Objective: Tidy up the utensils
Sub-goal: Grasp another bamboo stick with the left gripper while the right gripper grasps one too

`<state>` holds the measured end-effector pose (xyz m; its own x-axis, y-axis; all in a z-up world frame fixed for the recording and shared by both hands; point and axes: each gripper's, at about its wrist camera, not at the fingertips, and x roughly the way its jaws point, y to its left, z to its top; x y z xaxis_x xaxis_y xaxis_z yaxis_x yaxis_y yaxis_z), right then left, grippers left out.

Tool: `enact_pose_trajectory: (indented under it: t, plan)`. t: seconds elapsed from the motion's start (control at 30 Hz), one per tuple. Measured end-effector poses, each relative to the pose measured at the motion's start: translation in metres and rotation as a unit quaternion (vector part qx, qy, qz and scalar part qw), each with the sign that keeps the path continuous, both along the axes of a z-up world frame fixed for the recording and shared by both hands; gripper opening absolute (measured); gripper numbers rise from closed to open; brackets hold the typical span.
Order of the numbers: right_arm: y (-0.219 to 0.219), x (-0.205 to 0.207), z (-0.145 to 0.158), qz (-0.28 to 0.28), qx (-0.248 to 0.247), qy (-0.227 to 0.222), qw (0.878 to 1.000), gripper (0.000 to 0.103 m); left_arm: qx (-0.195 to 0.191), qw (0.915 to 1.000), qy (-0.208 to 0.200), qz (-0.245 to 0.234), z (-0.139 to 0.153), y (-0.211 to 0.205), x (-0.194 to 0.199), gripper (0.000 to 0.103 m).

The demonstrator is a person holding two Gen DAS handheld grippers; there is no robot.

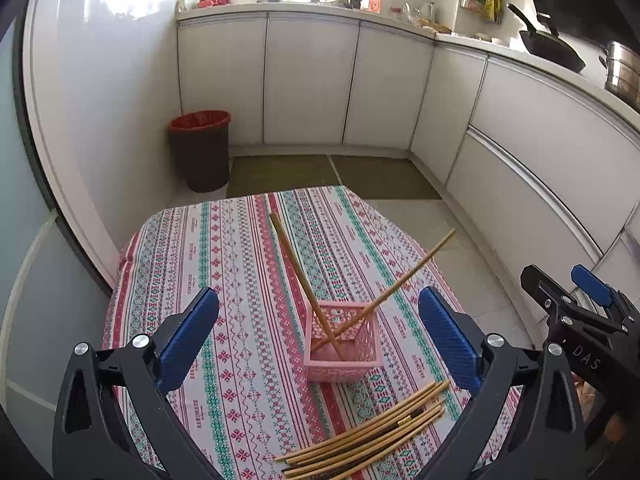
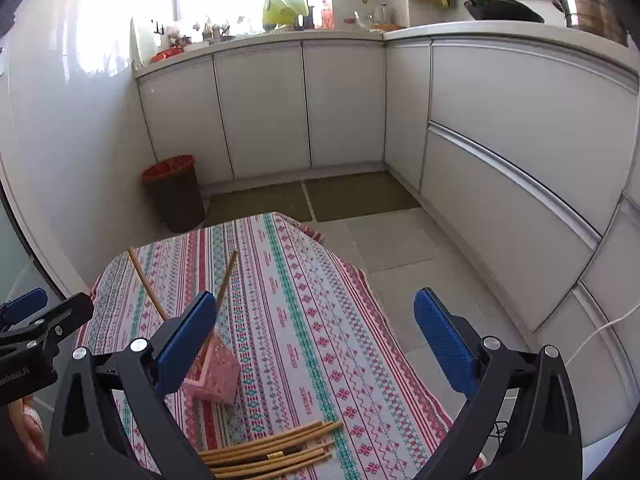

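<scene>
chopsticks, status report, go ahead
Left gripper and right gripper open, empty. Two chopsticks in pink basket, pile of chopsticks on tablecloth. Nothing blocking.

2 chopsticks (image 1: pixel 308 280) in 1 pink basket (image 1: pixel 343 360); loose pile (image 1: pixel 368 436) uncountable.

In the left wrist view the chopstick pile (image 1: pixel 368 432) runs off the bottom edge, so its near ends cannot be seen. The right tool (image 1: pixel 580 304) is cut by the right edge, its fingers only partly showing. In the right wrist view the pink basket (image 2: pixel 216 376) is half hidden behind the right tool's left finger (image 2: pixel 188 336), and the left tool (image 2: pixel 32 316) is clipped by the left edge. Items on the far counter (image 2: pixel 224 36) are too small to identify.
</scene>
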<state>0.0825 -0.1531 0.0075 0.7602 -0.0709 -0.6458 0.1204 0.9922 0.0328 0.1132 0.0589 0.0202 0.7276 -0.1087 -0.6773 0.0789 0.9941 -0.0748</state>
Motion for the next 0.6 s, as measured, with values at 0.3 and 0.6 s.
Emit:
enact_pose_trajectory:
  t: [0.3, 0.6]
  plan:
    - [-0.077, -0.019, -0.031, -0.075, 0.087, 0.087, 0.990, 0.096, 0.024, 0.9842, 0.112, -0.135, -0.037, -0.050, -0.020, 0.096]
    - [-0.150, -0.032, -0.044, -0.173, 0.181, 0.101, 0.963, 0.096, 0.024, 0.9424, 0.227, -0.245, -0.119, -0.132, -0.002, 0.093]
